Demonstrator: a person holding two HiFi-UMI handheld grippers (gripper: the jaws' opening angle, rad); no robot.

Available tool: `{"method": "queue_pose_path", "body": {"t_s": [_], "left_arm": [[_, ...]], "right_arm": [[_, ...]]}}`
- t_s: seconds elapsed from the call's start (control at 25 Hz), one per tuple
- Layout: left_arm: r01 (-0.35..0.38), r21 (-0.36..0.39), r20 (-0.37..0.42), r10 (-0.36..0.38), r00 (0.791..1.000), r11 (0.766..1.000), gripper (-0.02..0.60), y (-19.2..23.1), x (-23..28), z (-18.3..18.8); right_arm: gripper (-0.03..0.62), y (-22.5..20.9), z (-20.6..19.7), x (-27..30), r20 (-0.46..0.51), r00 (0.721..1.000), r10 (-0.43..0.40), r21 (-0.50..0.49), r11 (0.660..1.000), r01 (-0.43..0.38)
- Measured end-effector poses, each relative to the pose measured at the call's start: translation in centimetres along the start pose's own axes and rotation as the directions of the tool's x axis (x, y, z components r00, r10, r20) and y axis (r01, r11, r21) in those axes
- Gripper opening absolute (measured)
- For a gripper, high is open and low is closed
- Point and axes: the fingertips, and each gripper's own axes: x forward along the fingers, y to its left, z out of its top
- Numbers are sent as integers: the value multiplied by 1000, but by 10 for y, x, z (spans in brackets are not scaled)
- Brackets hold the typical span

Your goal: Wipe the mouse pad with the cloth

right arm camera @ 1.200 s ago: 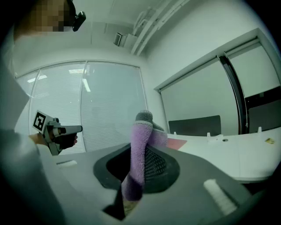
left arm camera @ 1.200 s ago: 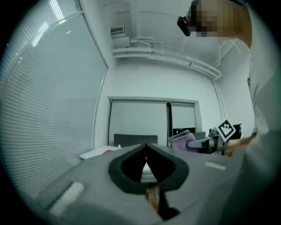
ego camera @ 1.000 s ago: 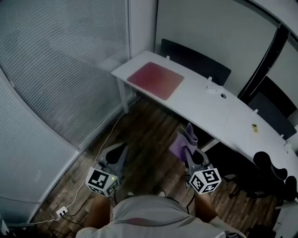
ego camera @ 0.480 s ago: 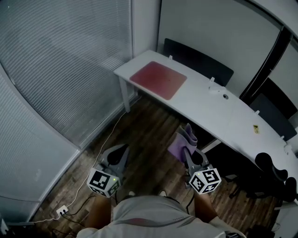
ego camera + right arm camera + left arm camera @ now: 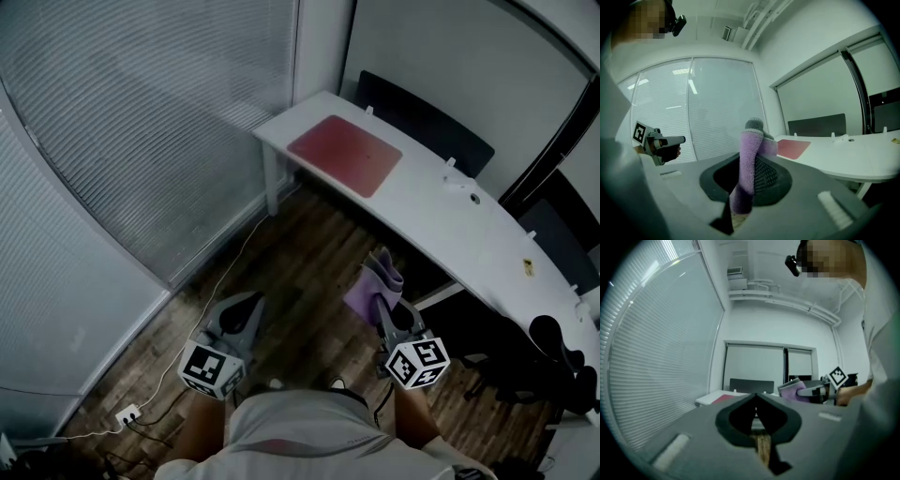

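The right tongs (image 5: 386, 307) are pinching the purple cloth (image 5: 374, 281), which stands upright over the wooden floor (image 5: 300, 262). The left tongs (image 5: 247, 307) are pressed together with nothing between them. The red pad (image 5: 344, 155) lies flat at the white table's (image 5: 450, 225) end, well apart from the cloth.

a pad (image 5: 344, 155) lies on the worktop (image 5: 450, 225) near its left end, with chairs (image 5: 427, 127) behind and blinds (image 5: 141, 112) to the left. a cable (image 5: 217, 279) runs over the floor (image 5: 309, 262) at left. nearer the person, the left tongs (image 5: 247, 305) and right tongs (image 5: 384, 305) sit side by side, a cloth (image 5: 375, 279) in the right pair.
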Motion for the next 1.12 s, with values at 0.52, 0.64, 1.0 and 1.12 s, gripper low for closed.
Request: {"method": "queue_pose_path", "body": {"t_s": [0.52,0.64,1.0,1.12], "left_arm": [[46,-46,-9,-47,999,998,2,79,27,-16],[52,-34,-9,-53,999,998,3,87,54,-14],[27,-7,-11,-27,1000,1000,2,108,173,9],[20,-7,-11,-20,1000,1000,2,111,219,16]], "right_arm": [[51,19,2,75,-35,998,-45,-16,999,45],[51,-3,9,95,-28,999,-43,-12,999,43],[51,-100,53,166,-4,1000,-11,1,1000,11],[51,-143,69,187,2,1000,-15,4,1000,15]]}}
